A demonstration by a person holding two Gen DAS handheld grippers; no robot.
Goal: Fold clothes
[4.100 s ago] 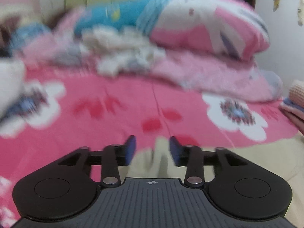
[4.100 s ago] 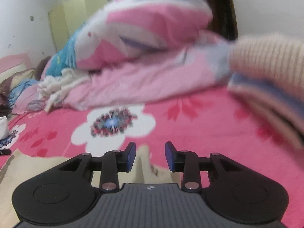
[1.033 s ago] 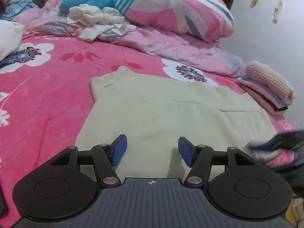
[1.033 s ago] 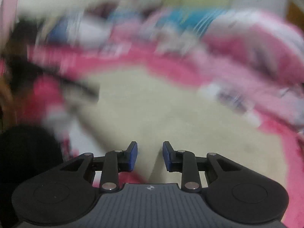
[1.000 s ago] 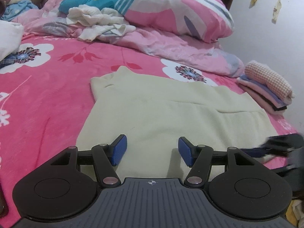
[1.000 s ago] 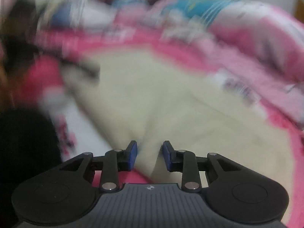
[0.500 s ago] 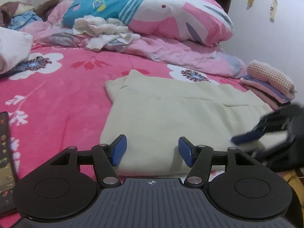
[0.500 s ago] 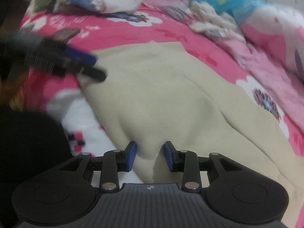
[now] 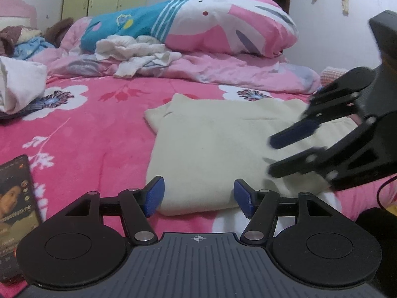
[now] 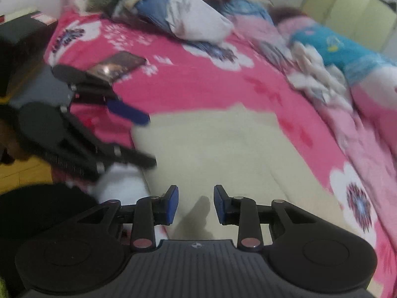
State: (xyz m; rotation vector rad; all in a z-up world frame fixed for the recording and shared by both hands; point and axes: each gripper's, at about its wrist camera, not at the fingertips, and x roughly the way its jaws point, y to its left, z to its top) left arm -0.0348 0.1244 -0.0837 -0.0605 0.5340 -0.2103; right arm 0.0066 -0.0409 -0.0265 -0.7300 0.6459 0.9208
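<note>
Between the blue fingers [image 9: 155, 193] of the left gripper [image 9: 198, 195] lies only the near hem of the cream garment [image 9: 211, 144]; the pads stand apart on either side of that edge without pressing it, and they are opening a little wider. In the right wrist view, the right gripper [image 10: 193, 204] hovers with its fingers [image 10: 172, 204] spread narrowly over the same cream garment [image 10: 223, 154], a shadow falling on the cloth in the gap and nothing pinched between the pads.

The garment is spread flat on the bed [image 9: 86, 129], on a bright pink cover printed with white flowers, one edge already doubled over along its far side. Seen from the left wrist, the right gripper [image 9: 285, 154] reaches in from the right edge above the garment's right portion.

A phone [image 9: 16, 198] with a lit screen lies on the cover to the left of the garment. Farther back, a crumpled white cloth [image 9: 134, 54] rests against a pale pink quilt [image 9: 235, 72], and a large pink, white and blue pillow [image 9: 211, 22] sits on top of that quilt. A white bundle [image 9: 19, 84] lies at the far left.
</note>
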